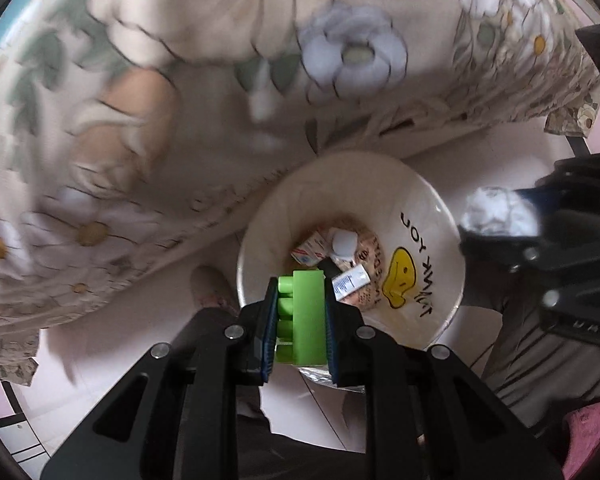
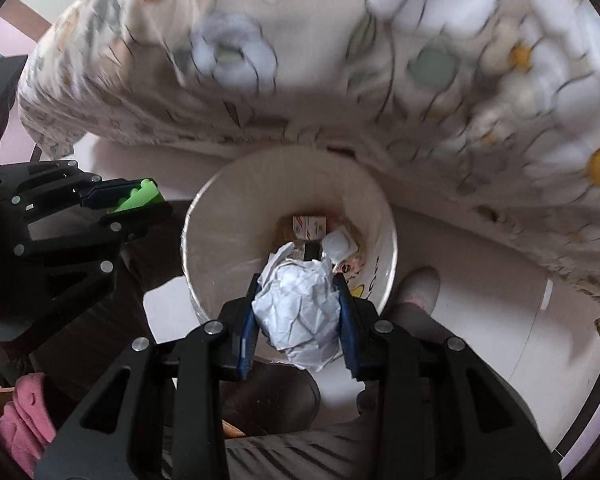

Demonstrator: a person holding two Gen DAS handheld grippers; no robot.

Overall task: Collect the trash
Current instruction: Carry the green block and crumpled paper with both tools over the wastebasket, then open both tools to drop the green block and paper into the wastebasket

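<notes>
The flower-print bed cover [image 1: 148, 92] fills the space far ahead of both pairs of jaws, its hem hanging over the pale floor [image 2: 480, 280].

Directly ahead of and below both pairs of jaws stands the white waste bin [image 1: 432, 216], round and open-topped, with a yellow smiley face and black lettering on its inner wall. At its bottom lie small cartons [image 1: 310, 250], a white lid-like piece [image 1: 344, 242] and printed wrappers, too jumbled to count.

The right gripper [image 2: 298, 316] has its jaws clamped on a crumpled white paper ball [image 2: 300, 312], which bulges out past both pads and hangs over the near part of the bin's mouth.

The left gripper [image 1: 300, 316] has its jaws clamped on a green toy brick [image 1: 306, 320], studs turned toward the left pad; the brick sits over the bin's near rim.

A person's shoe [image 2: 420, 288] rests on the floor just right of the right jaws, beside the bin.
</notes>
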